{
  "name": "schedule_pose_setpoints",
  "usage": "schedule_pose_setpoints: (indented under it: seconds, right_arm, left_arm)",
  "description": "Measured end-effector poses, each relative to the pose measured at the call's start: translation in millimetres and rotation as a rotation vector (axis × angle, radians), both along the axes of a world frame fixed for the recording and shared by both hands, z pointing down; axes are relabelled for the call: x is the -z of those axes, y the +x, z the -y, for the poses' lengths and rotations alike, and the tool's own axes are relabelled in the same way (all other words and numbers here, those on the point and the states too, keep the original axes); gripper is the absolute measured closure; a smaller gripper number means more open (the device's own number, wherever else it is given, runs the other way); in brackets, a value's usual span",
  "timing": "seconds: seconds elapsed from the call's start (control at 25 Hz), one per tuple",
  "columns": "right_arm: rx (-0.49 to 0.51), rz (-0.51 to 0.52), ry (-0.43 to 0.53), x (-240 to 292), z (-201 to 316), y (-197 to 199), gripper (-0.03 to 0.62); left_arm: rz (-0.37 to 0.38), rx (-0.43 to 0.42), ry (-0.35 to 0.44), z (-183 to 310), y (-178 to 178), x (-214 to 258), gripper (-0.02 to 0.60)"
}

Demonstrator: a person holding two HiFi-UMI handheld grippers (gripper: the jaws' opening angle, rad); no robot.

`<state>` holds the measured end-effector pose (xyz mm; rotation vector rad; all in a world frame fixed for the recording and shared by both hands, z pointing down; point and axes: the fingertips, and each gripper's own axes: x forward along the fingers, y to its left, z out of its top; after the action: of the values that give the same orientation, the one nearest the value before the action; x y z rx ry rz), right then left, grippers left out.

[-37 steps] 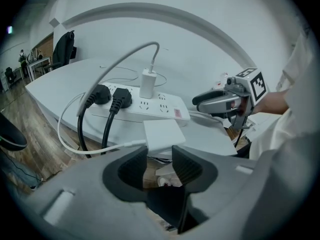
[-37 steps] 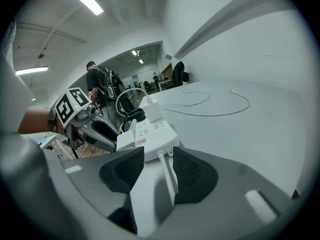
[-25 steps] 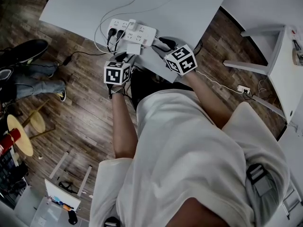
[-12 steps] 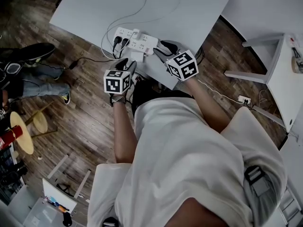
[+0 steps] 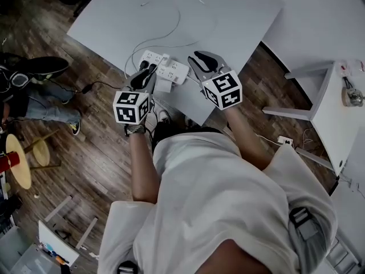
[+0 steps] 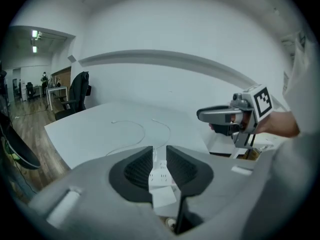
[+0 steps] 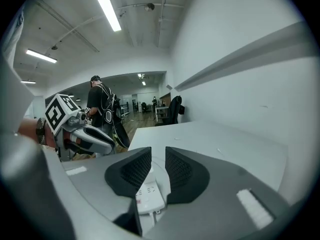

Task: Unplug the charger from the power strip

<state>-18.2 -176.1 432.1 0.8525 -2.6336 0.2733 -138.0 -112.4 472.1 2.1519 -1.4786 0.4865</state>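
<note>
Charger (image 5: 163,85) sits at the surface (image 5: 228,16) edge by the strip (image 5: 171,69). My left hand-held gripper (image 5: 148,71) and right hand-held gripper (image 5: 201,58) are closing empty above. I fear nudging it off while descending.

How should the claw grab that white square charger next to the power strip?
Probably by its two side edges, coming straight down from above. The white charger lies flat on the table near its edge, with the power strip along its far side, so its left and right sides look easiest to pinch.
</note>
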Motion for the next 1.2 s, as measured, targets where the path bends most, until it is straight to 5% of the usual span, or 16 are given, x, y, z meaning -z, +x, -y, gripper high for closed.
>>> schedule_pose_setpoints:
  seconds: [0.2, 0.44, 0.88, 1.2]
  right_arm:
    - [-0.030, 0.041, 0.095, 57, 10, -10, 0.575]
    - [-0.091, 0.097, 0.221, 124, 15, -19, 0.591]
    - [-0.161, 0.163, 0.407, 226, 18, -32, 0.591]
    - [-0.177, 0.183, 0.482, 269, 22, -27, 0.592]
  left_arm:
    - [-0.017, 0.039, 0.134, 20, -30, 58, 0.554]
    - [0.018, 0.021, 0.287, 41, -49, 123, 0.577]
    - [0.090, -0.063, 0.556, 54, -42, 232, 0.577]
    - [0.117, -0.090, 0.655, 69, -30, 282, 0.577]
